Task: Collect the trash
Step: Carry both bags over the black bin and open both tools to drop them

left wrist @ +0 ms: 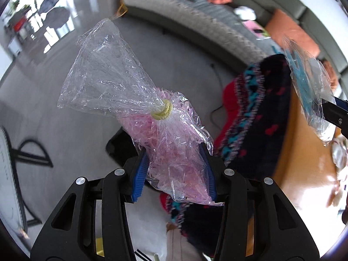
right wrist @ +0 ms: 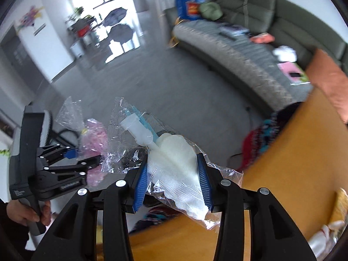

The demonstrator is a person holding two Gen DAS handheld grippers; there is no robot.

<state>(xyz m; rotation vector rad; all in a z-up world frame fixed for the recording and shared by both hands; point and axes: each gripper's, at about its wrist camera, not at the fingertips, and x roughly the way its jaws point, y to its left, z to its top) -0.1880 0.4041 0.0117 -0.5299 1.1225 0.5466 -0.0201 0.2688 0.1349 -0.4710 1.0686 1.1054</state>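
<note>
My left gripper (left wrist: 174, 169) pinches a pink bag (left wrist: 171, 152), my right gripper (right wrist: 174, 180) a clear packet (right wrist: 174, 163); slick plastic probably slips off the table's corner (right wrist: 282, 152).

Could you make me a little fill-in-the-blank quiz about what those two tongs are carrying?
1. The left tongs grip a clear bag stuffed with shredded ____ paper.
2. A ____ elastic band cinches that bag.
3. The right tongs clamp a clear wrapper holding a ____ plastic piece.
4. The table is ____.

Missing: pink; yellow; white; orange

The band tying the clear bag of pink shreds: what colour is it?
Pale yellow band, seen best in the left wrist view.
</note>
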